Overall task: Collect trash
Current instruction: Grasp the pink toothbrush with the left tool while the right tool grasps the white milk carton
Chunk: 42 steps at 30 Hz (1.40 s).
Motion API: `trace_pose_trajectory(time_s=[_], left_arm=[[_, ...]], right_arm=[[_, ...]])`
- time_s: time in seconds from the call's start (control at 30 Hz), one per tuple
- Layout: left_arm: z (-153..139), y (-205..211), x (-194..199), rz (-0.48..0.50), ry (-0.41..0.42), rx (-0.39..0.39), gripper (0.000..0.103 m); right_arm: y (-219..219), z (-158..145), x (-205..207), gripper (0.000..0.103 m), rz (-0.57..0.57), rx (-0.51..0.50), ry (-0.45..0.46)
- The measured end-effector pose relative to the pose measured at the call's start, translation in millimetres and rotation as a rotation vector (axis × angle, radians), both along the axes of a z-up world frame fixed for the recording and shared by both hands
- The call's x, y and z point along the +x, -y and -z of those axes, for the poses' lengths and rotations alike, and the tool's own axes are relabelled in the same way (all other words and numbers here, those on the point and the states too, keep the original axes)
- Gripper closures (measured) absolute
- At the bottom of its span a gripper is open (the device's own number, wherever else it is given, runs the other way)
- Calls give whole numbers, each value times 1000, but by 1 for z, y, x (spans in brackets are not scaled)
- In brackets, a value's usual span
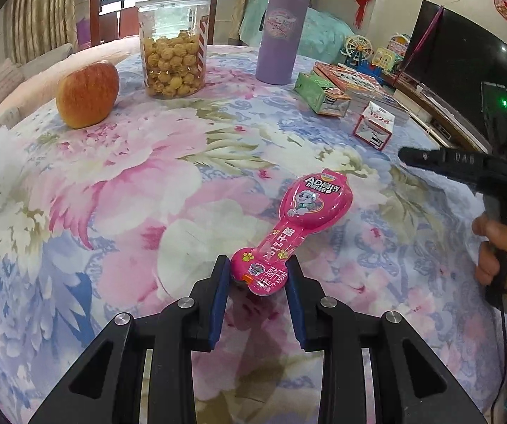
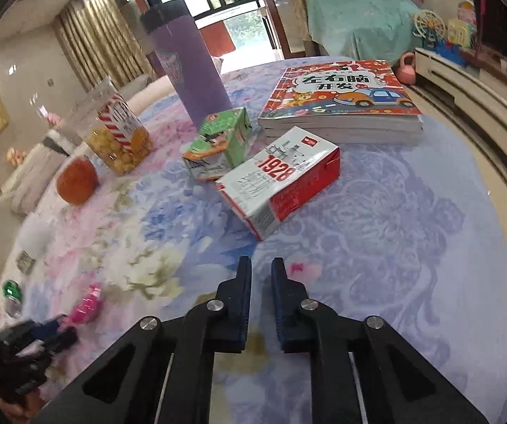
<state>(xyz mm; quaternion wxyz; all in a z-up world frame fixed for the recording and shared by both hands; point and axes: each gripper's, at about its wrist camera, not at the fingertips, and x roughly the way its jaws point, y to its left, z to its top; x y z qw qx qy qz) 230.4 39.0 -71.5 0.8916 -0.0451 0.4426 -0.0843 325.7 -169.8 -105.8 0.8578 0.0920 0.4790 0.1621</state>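
left wrist view: the left gripper [image 1: 257,272] is clamped on the narrow neck end of a pink bottle [image 1: 288,226] lying on the floral tablecloth [image 1: 112,183]. taking the bottle as landmark, an apple [image 1: 87,93] and a popcorn jar [image 1: 174,46] stand far beyond it to the left, a purple tumbler [image 1: 281,31] behind it.

right wrist view: the right gripper [image 2: 261,275] has its jaws nearly together, nothing between them. a red-and-white carton [image 2: 281,180] lies just ahead, a crushed green carton [image 2: 218,145] touching its far side; the bottle is blurred at far left.
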Motion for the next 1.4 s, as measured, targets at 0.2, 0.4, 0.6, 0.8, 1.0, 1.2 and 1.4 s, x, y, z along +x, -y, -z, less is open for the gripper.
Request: trace_pose_trajectory(time_s=[0.2,0.4,0.6,0.8,1.0,1.2,1.4], left_arm=[[-5,-3,-9,26,8,6,59],[-10,-4,-14,50,34,40,55],[-10,5,-11,107,50,91,44],[-8,14,-2,140,71,157,44],[3,24,8,172,21,174,54],[2,29,9,181,15,150,66],[-3,36,8,158,31,171,56]], right_arm=[[-6,-5,13,46,122,68,2],[-18,5,47,36,283,67,-36],[-23,17,62,44,295,-24,-48],[-5,-2,33,50,183,8,-38],[21,-23,-23,50,15,31,-106],[40,-29,-69,43,21,58,-113],[35,-30,-77,29,148,68,-29]])
